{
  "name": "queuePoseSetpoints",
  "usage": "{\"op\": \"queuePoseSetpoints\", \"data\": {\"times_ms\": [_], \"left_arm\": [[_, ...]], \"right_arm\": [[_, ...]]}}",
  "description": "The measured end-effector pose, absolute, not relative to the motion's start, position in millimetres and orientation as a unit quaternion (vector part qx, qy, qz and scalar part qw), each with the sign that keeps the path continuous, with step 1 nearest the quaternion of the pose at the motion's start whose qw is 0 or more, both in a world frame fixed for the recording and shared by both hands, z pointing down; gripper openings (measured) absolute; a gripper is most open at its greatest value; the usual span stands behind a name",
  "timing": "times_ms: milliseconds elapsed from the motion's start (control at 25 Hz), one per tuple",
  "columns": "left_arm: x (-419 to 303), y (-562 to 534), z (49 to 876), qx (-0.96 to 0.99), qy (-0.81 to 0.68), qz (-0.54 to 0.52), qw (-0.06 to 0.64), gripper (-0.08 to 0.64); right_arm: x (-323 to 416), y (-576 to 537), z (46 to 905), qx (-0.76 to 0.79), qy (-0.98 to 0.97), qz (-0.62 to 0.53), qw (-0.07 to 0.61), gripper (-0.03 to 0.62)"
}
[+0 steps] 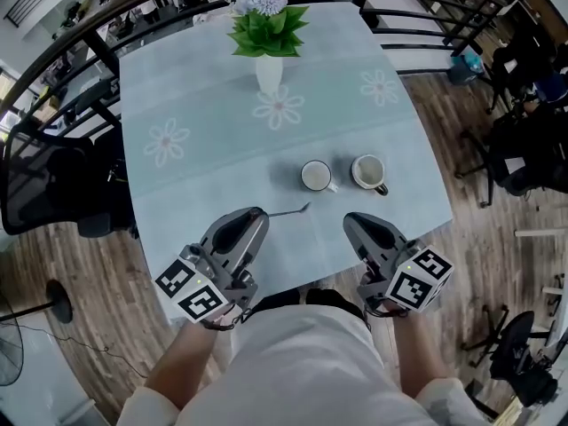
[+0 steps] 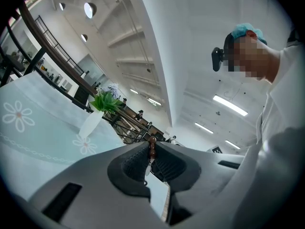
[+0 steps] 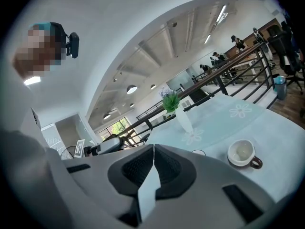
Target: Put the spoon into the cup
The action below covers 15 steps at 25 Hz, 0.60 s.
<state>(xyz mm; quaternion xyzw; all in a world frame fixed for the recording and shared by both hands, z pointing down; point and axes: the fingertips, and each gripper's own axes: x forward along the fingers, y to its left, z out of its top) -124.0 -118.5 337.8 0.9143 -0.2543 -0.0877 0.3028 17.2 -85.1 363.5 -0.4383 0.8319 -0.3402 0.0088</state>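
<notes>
A thin metal spoon [image 1: 291,210] sticks out rightward over the pale blue tablecloth, with my left gripper [image 1: 260,213] shut on its handle. In the left gripper view the brown beaded end of the spoon [image 2: 152,152] shows pinched between the pads of that gripper [image 2: 151,146]. Two white cups stand just beyond: the left cup [image 1: 315,176] and the right cup [image 1: 368,171], which has a dark handle. My right gripper [image 1: 348,220] hovers near the table's front edge, shut with nothing in it. The right gripper view shows its jaws [image 3: 153,149] together and the dark-handled cup [image 3: 242,153] ahead to the right.
A white vase of green leaves and pale flowers [image 1: 269,69] stands at the far middle of the table [image 1: 177,193]. A dark railing [image 1: 80,43] runs behind the table, and a black chair [image 1: 44,185] sits at its left. Wood floor lies to the right.
</notes>
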Motion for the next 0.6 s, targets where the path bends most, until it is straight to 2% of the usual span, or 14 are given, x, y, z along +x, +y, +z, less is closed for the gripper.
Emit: {"op": "queuePoseSetpoints", "data": {"times_ms": [600], "left_arm": [[-92, -157, 366, 0.893, -0.318, -0.073, 0.309, 0.052]], "right_arm": [[56, -131, 387, -0.389, 0.847, -0.362, -0.002, 0.023]]}}
